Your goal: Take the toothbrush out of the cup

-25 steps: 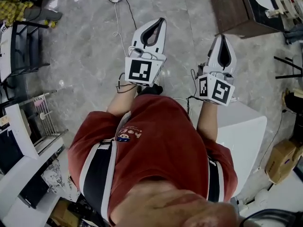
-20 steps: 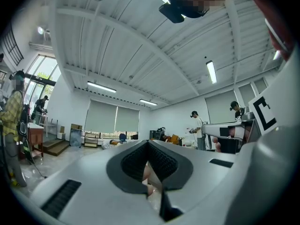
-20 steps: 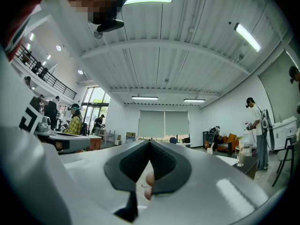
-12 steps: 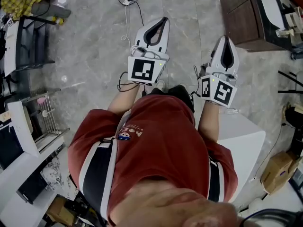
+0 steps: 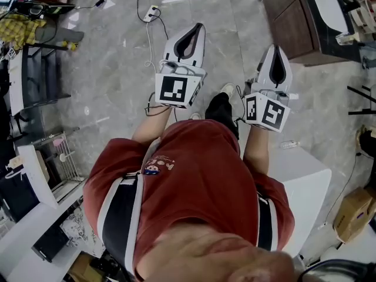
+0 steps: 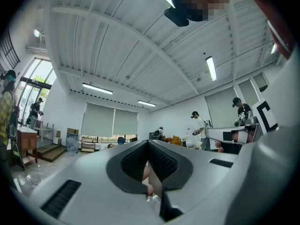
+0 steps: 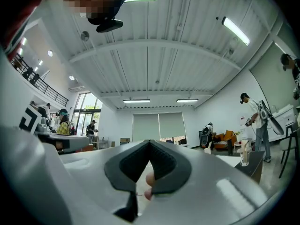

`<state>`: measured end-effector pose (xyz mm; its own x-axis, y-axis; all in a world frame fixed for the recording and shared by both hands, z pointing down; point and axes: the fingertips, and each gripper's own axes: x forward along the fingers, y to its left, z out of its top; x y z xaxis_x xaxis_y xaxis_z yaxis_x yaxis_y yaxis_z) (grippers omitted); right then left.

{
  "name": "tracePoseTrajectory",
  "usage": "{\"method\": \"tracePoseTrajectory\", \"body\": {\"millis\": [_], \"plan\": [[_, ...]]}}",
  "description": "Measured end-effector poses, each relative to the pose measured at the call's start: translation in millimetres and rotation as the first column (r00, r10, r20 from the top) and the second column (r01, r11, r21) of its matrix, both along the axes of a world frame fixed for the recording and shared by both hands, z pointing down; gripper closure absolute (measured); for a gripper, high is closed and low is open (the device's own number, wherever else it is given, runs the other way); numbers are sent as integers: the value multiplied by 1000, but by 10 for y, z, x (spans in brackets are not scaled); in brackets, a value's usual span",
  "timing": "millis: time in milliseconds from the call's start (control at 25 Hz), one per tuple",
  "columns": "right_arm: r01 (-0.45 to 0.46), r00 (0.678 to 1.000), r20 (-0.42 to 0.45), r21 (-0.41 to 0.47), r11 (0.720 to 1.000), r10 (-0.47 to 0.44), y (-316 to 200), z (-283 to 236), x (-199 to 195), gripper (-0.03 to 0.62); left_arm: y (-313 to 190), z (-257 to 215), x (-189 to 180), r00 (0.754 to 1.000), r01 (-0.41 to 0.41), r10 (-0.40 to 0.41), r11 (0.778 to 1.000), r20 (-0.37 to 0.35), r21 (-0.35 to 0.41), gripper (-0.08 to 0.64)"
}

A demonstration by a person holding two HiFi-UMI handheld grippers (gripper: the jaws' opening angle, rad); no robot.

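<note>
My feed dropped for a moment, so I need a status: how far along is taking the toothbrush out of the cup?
Done: nothing that shows. In hand: nothing; the left tool and right tool are both shut and empty, held out over the grey floor. Left: everything. No cup or toothbrush can be made out, so reaching them, gripping the toothbrush and lifting it out remain.
</note>
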<state>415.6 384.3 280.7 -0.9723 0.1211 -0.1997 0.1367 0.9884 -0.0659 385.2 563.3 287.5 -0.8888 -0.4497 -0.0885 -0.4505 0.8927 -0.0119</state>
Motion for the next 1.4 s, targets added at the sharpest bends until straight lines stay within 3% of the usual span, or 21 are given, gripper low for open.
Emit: {"method": "tracePoseTrajectory", "body": {"millis": [400, 560, 800, 1160, 1400], "plan": [[-99, 995, 13, -36, 994, 99, -1184, -134, -691, 583, -1253, -224, -865, 994, -104, 104, 995, 22, -9, 554], [-160, 987, 9, -96, 982, 162, -1674, 34, -802, 583, -1723, -186, -1083, 988, -153, 154, 988, 23, -21, 554], [-216, 976, 16, -78, 973, 218, -2178, -67, -918, 583, -2239, -204, -1304, 977, -211, 211, 977, 25, -16, 554], [-273, 962, 10, -37, 961, 274, -2532, -119, -1082, 583, -2636, -271, -1545, 959, -280, 281, 960, 31, -9, 554], [-302, 953, 3, 1, 953, 302, -2588, -84, -1398, 583, -2748, -136, -1953, 951, -311, 310, 950, 17, 26, 554]]}}
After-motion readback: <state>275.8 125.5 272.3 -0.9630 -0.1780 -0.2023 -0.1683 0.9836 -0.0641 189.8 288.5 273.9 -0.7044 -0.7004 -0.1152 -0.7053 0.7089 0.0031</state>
